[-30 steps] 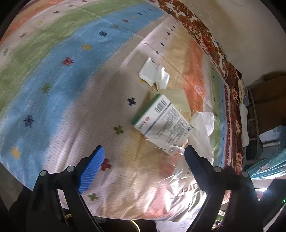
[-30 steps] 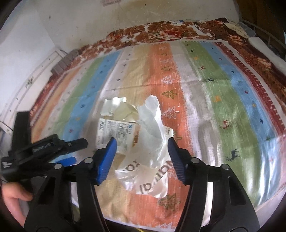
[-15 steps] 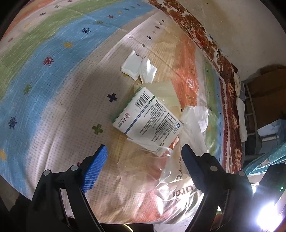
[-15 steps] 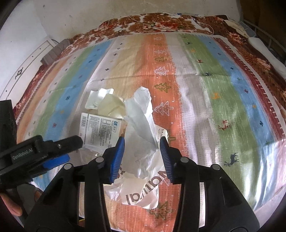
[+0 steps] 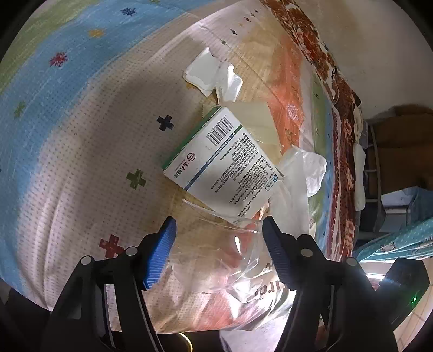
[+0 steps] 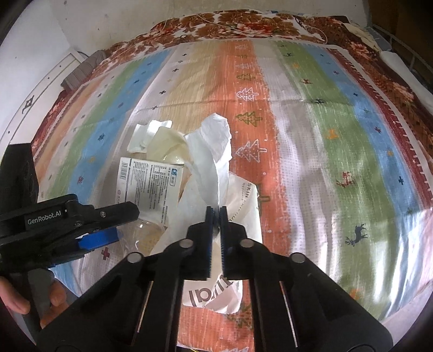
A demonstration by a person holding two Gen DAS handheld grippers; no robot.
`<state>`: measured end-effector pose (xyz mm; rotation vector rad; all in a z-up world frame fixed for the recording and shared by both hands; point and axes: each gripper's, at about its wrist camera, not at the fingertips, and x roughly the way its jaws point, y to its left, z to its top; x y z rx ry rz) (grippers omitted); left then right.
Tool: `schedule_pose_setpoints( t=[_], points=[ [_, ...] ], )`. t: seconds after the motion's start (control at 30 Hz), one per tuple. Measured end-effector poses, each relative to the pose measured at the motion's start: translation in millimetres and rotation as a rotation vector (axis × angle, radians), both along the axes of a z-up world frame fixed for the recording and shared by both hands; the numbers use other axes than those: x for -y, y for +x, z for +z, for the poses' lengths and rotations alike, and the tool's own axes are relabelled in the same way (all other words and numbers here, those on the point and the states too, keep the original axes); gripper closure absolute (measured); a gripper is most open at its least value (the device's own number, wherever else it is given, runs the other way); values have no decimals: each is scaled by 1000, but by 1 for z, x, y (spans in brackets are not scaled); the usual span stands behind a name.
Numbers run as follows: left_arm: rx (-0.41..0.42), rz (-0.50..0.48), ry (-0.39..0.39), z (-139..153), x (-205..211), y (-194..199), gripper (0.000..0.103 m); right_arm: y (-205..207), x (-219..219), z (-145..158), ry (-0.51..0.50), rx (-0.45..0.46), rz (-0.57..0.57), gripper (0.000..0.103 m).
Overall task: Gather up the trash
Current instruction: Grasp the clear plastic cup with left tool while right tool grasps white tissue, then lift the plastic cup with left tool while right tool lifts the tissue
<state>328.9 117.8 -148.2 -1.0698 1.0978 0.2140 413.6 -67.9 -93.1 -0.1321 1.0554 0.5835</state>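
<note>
A striped, multicoloured woven mat (image 6: 338, 140) with tree and deer motifs is covering a dark red floral blanket (image 6: 243, 24), lying against a pale plaster wall (image 6: 121, 16) in daylight.

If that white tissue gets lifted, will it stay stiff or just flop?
Probably flop: the white tissue is crumpled and folds over itself above the right gripper, whose jaws have just closed on it. It looks thin, so likely very light, and it might tear if tugged.
</note>
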Motion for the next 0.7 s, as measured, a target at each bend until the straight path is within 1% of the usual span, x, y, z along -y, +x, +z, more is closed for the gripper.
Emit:
schedule_pose_setpoints(
  t=[0.07,0.17,0.23,0.27,0.3,0.33,0.47,0.57,0.7],
  points=[
    [2,6,2,3,-1,-1,43,-2,0,1,-2,7,6,101],
    [11,4,11,8,-3,-4,56,-7,0,5,-3,17,15,101],
    [22,1,8,12,-5,-5,72,-9,1,9,0,23,16,101],
    [23,-3,3,12,-6,-5,75,-10,2,10,2,25,17,101],
    [14,-9,1,12,-6,-5,84,-11,3,11,3,28,18,101],
    [1,-14,2,10,-6,-5,87,-13,3,13,3,31,20,101],
    [-18,-19,23,9,-10,-7,88,-16,3,15,2,35,24,101],
    [-18,-16,20,11,-12,-8,89,-19,1,17,2,38,32,101],
    [-10,-17,36,18,-15,-8,89,-20,1,20,7,43,35,101]
  ],
)
